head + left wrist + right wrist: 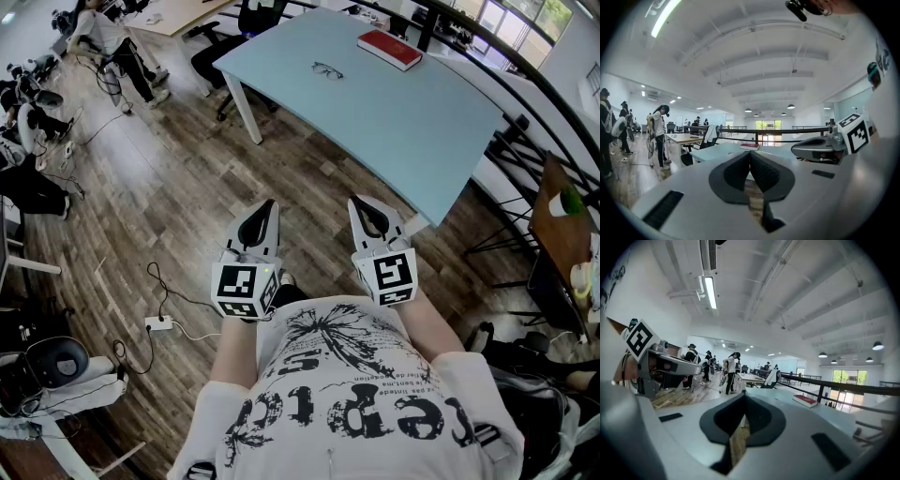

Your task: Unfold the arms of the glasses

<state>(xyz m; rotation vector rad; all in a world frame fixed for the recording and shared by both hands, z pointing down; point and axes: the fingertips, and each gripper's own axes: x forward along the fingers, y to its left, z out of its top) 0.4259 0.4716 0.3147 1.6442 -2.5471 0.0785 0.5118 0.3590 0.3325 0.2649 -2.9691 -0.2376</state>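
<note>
Bright, evenly lit, strip light (709, 292) overhead, fisheye-warped dark corners

The glasses (327, 70) are a thin, dark-framed pair with two rounded lenses side by side. They lie on the pale blue worktop (412, 122), in its far left part as the head view shows it and a little in from the edges. A red book (389, 49) lies near them, further back and to the right, and does not touch them. The pair shows so small that it cannot be told whether the arms are folded in or spread open, or which way the front faces
</note>
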